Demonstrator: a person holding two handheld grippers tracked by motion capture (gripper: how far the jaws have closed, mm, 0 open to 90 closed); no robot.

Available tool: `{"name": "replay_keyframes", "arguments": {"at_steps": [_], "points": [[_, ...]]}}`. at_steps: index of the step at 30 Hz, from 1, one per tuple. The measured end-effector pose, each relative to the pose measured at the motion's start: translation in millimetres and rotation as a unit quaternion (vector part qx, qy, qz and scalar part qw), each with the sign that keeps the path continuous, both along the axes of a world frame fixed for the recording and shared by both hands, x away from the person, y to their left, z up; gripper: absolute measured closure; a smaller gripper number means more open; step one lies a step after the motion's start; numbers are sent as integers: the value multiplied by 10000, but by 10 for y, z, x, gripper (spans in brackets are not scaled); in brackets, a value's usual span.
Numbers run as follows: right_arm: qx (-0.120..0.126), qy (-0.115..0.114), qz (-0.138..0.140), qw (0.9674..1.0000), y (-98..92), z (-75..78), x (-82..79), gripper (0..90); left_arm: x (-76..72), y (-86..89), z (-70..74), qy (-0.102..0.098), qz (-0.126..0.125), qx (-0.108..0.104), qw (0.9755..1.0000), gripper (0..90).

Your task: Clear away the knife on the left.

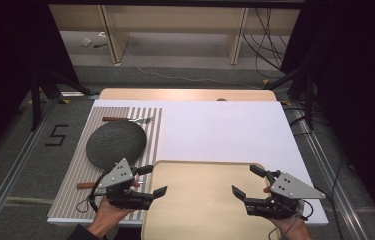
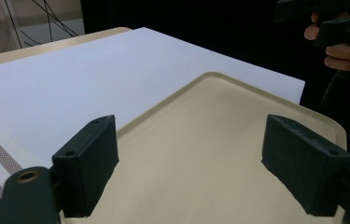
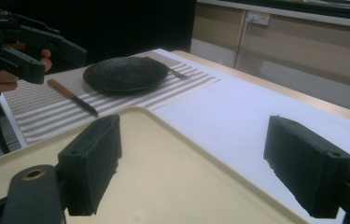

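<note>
Hovering Tongs Flank a Bare Beige Tray

Lying at the near edge of the surface [image 1: 225,130], the beige tray [image 1: 200,200] rests partly on the white sheet that covers it, with its near end reaching the person's side. Nothing lies in the tray. In the left gripper view the tray [image 2: 200,163] spreads out beyond and between the two black jaws, and in the right gripper view the tray [image 3: 163,172] does the same.

At the tray's left rim hang the left tongs [image 1: 149,180], jaws spread wide with nothing between them, pointing across the tray. At its right rim hang the right tongs [image 1: 249,181], jaws likewise wide apart and empty, pointing back toward the left. Each is held in one of the person's hands, and neither pair of pads touches the tray.

Left of the tray lies a striped placemat [image 1: 75,175]. On it sits a dark round plate [image 1: 115,144], with a fork [image 1: 127,120] just beyond the plate and a knife [image 3: 72,96] with a wooden handle on its near side, close to the left hand.
</note>
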State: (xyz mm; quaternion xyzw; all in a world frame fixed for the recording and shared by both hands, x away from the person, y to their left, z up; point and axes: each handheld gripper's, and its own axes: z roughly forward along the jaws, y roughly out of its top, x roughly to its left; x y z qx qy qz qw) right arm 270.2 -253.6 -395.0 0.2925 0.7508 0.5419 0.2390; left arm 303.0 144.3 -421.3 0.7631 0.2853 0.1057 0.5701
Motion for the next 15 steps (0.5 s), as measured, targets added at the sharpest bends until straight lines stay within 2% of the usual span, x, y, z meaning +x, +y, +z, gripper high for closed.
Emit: {"name": "replay_keyframes", "arguments": {"at_steps": [2, 4, 5, 9, 15], "points": [[-1, 9, -7, 10000, -2, 0, 2, 201, 11, -10, 1, 124, 2, -122, 9998, 181], [-3, 9, -12, 10000, -3, -1, 4, 200, 30, -22, 6, 280, -39, -385, 9989, 182], [-4, 13, -19, 10000, -3, -3, 7, 201, 32, -36, 10, 303, -47, -411, 9987, 183], [8, 9, -24, 10000, -7, -3, 8, 200, 24, -99, -3, 219, -94, -149, 9996, 183], [8, 15, -22, 10000, -7, -3, 8, 200, 33, -161, -2, 161, -202, 90, 9996, 183]]}}
